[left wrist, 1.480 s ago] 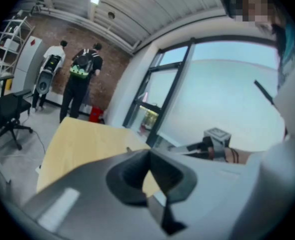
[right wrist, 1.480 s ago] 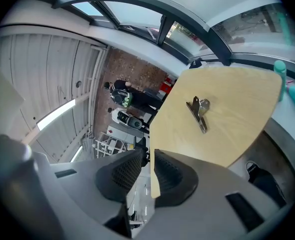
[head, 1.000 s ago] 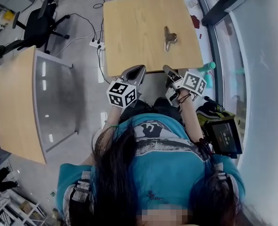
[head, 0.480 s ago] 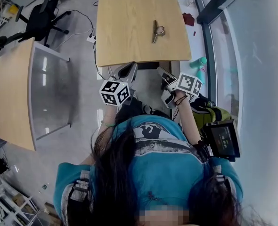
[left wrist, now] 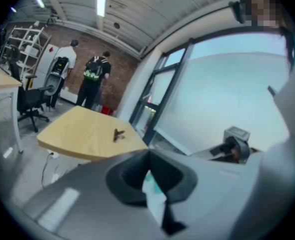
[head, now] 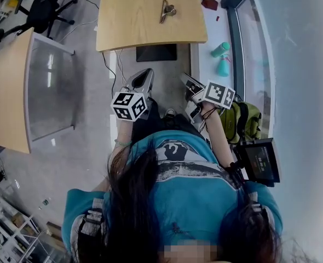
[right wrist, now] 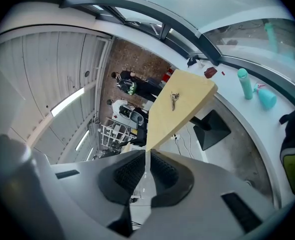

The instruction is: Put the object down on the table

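The object (head: 167, 10), a small metallic clip-like piece, is being shown lying flat on the light wooden table (head: 134, 29), towards the far right part of the top. Nothing is touching it and it is well apart from both grippers. The set-down step is therefore being judged as done, with the moment falling after release, not during placement.

The left gripper (head: 143, 75) is being held over the floor on the near side of the table, close to the person's body. Its jaws are being kept together, with only a thin slit of background showing between the pads and nothing gripped. The right gripper (head: 185, 80) is being held beside it, likewise short of the table edge. Its pads are being kept closed to a narrow line and are empty.

Further out, a second table (head: 5, 92) is being seen at the left, an office chair (head: 44, 12) beyond it, and two teal bottles (head: 222, 58) and a green bag (head: 244, 120) along the window side.

No further handling of the object is being called for. Should another pick be wanted, the jaws would first have to be opened and a gripper carried forward over the table edge to the clip.
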